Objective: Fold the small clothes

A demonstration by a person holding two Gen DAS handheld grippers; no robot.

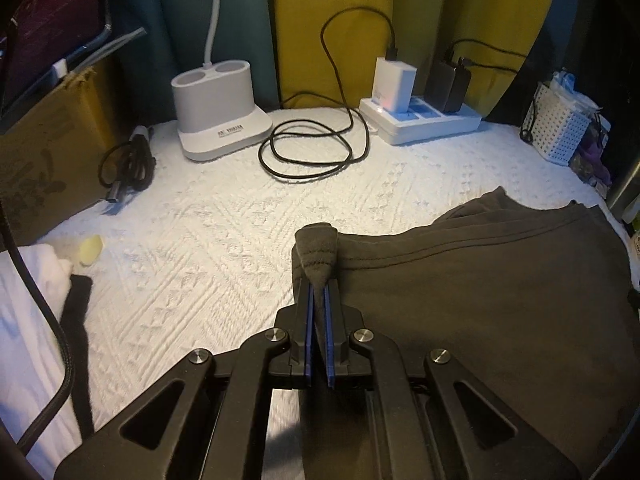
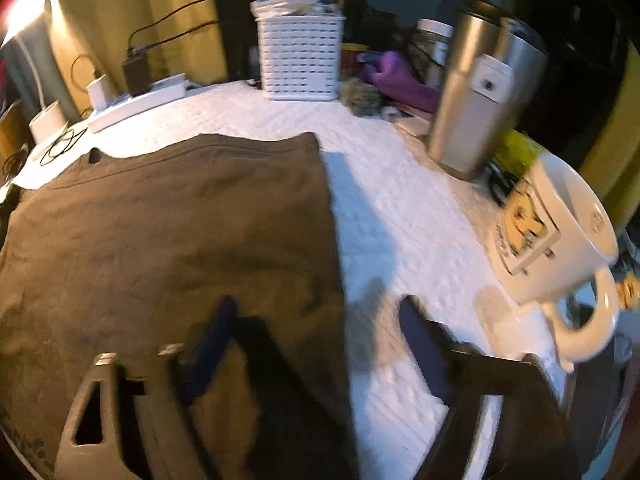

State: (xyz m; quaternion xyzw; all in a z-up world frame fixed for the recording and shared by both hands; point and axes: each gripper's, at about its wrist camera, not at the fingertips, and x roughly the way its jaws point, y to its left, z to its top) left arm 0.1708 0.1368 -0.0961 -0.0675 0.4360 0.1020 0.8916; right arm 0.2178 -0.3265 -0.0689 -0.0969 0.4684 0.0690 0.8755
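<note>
A dark olive-brown garment (image 1: 492,280) lies on the white textured cloth, in the right half of the left wrist view and the left half of the right wrist view (image 2: 172,232). My left gripper (image 1: 319,276) is shut on the garment's left corner, and a bunched fold sticks up past the blue pads. My right gripper (image 2: 316,312) is open and empty above the garment's right edge, its left finger over the fabric and its right finger over the white cloth. The right wrist view is motion-blurred.
At the back stand a white lamp base (image 1: 218,110), a coiled black cable (image 1: 312,148), a power strip with chargers (image 1: 420,114) and a white basket (image 2: 300,56). A steel tumbler (image 2: 476,92) and a white mug (image 2: 556,236) stand right. A cardboard box (image 1: 44,152) stands left.
</note>
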